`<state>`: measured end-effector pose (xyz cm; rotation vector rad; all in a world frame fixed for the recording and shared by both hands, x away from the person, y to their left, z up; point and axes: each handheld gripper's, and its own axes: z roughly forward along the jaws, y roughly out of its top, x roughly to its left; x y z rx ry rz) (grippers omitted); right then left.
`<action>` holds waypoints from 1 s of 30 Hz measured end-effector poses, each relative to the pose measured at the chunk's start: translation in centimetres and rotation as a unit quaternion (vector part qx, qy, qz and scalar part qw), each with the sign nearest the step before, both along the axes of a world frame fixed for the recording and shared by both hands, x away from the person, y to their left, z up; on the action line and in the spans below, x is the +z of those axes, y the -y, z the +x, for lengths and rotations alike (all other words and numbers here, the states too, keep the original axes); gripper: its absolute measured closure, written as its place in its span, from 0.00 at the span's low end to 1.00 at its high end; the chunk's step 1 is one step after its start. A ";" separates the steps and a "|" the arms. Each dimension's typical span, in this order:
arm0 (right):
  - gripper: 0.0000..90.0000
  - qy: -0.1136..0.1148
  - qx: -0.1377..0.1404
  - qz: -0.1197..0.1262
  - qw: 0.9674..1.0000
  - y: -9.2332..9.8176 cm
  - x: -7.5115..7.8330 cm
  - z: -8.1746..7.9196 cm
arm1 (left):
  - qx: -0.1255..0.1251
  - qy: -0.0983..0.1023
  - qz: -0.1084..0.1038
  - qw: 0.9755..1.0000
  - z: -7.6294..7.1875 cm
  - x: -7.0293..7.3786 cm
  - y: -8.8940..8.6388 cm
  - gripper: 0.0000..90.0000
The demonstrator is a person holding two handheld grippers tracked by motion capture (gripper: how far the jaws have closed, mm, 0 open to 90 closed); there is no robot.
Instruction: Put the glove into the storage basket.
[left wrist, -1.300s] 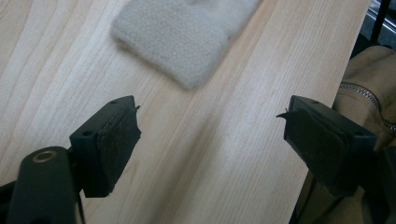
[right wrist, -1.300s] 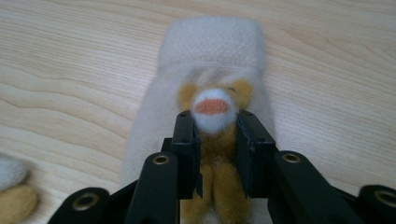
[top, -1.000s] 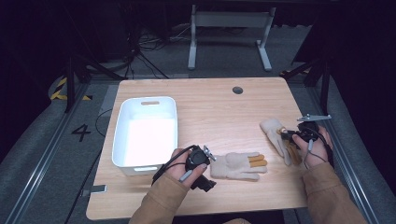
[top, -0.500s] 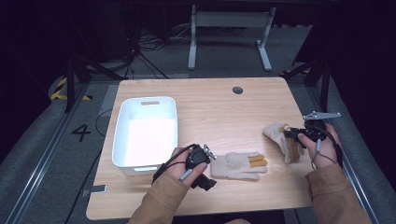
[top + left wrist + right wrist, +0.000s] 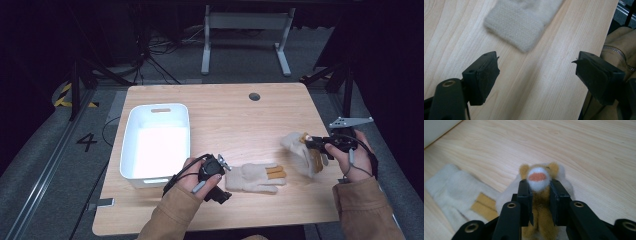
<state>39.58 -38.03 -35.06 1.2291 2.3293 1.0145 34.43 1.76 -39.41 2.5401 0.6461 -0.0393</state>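
The right hand-held gripper [image 5: 539,195] is clenched on one glove [image 5: 301,150], lifted just off the table [image 5: 225,120] at its right side; the left hand-held gripper [image 5: 536,72] is released, near the cuff of the other glove [image 5: 255,177], which lies flat; the bin [image 5: 157,172] looks empty, so I judge packing barely begun; the cuff in the left gripper view is blurred.

Worktop [image 5: 220,120] is pale wood w/ visible grain, smooth satin finish. Glove at 6 o'clock [image 5: 255,177] is nubby cream knit, fuzzy matt. Glove at 3 o'clock [image 5: 302,150] is fleecy cloth, tan plush bits. White bin [image 5: 131,150] looks like smooth plastic. Right gripper [image 5: 539,195] is matt black plastic w/ brass-looking rivets; left gripper [image 5: 536,72] pads look rubbery, rough.
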 end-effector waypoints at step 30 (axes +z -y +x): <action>0.82 -0.003 0.232 -0.025 0.972 -3.2 2.1 -1.1 | 0.001 -0.002 -0.003 1.000 -0.6 0.0 -0.8 0.22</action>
